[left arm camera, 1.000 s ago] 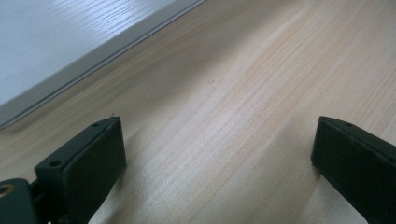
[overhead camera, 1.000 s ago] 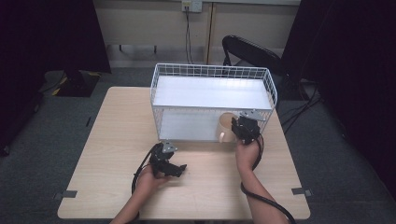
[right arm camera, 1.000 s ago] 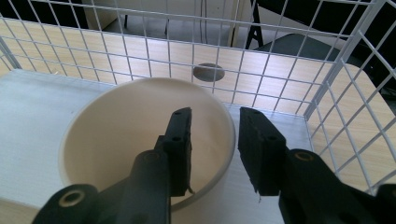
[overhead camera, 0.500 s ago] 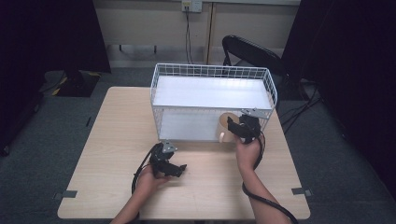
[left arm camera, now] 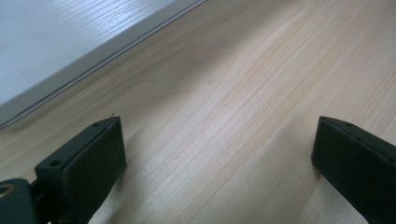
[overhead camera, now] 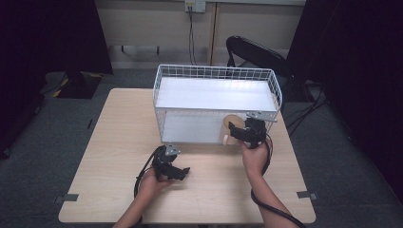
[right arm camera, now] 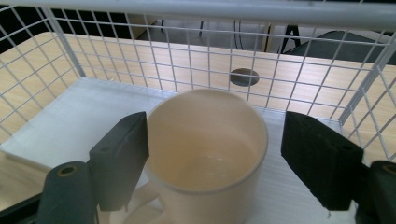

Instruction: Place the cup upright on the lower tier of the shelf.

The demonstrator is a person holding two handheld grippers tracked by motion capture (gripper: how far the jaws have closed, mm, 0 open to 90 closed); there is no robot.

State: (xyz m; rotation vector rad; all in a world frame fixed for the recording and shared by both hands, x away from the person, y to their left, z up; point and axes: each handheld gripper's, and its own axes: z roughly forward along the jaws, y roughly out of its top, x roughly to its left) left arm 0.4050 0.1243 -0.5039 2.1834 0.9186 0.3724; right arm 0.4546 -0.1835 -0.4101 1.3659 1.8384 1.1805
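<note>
A cream mug [right arm camera: 205,154] stands upright on the lower white shelf [right arm camera: 70,126] of a white wire rack [overhead camera: 216,71], at its front right [overhead camera: 229,122]. My right gripper [right arm camera: 215,126] reaches into the lower level [overhead camera: 236,132] with the mug between its jaws. The jaws have just been opening. The left pad sits close beside the mug's wall and the right pad stands clear of it. The mug's handle points toward the gripper. My left gripper [overhead camera: 183,173] rests open on the table in front of the rack, with bare wood between its jaws [left arm camera: 217,133].
The rack stands at the back middle of a light wooden table [overhead camera: 119,142], and its upper shelf [overhead camera: 216,92] is bare. A black chair [overhead camera: 252,52] stands behind the table. The lower shelf's edge [left arm camera: 56,37] lies just beyond the left gripper.
The right gripper's jaws have spread apart around the mug, which stays on the lower shelf. The left hand has kept still.
</note>
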